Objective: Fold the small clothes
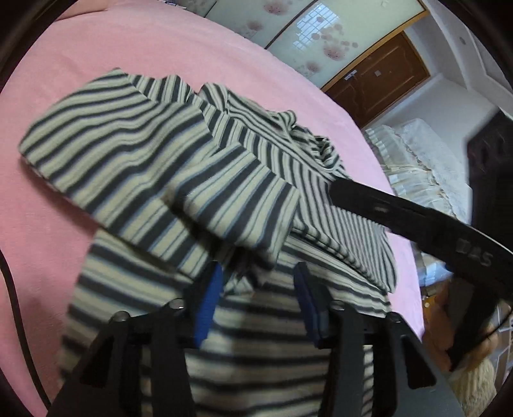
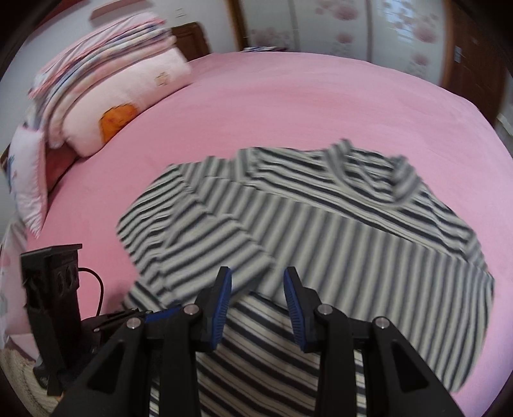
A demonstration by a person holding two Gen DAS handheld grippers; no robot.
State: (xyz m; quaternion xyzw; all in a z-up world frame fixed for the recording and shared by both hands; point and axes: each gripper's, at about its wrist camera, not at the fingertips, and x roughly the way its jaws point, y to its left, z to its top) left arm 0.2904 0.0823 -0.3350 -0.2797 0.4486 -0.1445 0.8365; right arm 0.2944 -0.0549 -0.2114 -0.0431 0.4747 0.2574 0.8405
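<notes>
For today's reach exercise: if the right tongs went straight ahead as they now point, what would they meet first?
Most likely the striped shirt on the pink bedsheet: the open right tongs hover just over its folded sleeve, though depth is unclear.

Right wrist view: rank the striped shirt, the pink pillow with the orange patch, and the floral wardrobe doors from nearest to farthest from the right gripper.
1. Striped shirt: directly under and ahead of the right gripper, spread on the pink bed.
2. Pink pillow with the orange patch: far left, at the head of the bed.
3. Floral wardrobe doors: beyond the bed's far edge, top of view.
</notes>
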